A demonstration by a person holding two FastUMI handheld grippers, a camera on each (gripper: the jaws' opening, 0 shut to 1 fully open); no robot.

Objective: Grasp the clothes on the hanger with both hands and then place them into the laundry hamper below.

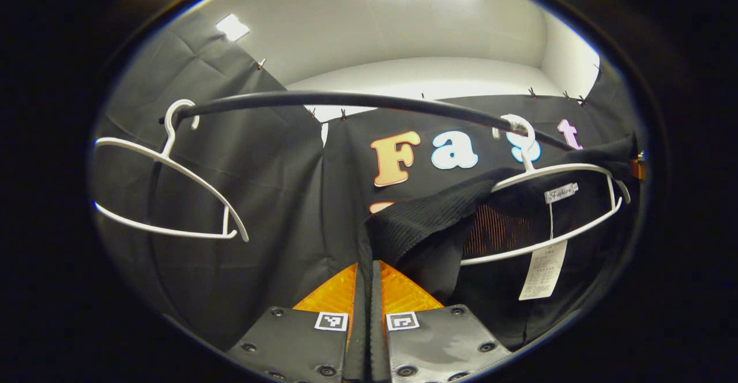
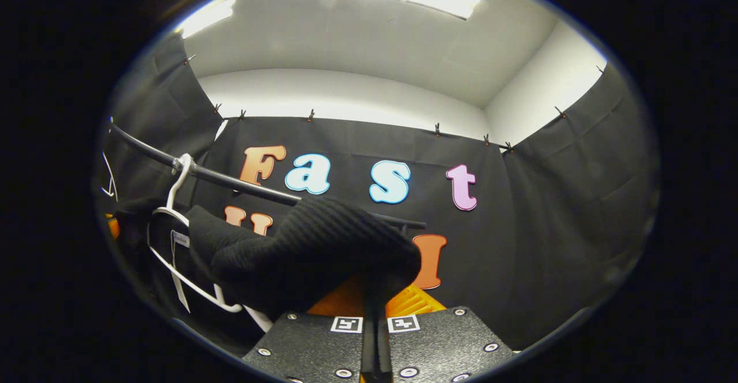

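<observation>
Your left hand-held gripper (image 1: pixel 369 290) is pressed together on a fold of the black knit garment (image 1: pixel 426 221), which rises between its fingers. The cloth runs up and to the right of it onto a white hanger (image 1: pixel 553 171) on the black rail (image 1: pixel 346 99); a bare white hanger (image 1: pixel 167 158) hangs to its upper left. Your right hand-held gripper (image 2: pixel 375 314) pinches the same garment (image 2: pixel 323 244), bunched just above its fingers, with the hanger (image 2: pixel 179 198) to its left.
</observation>
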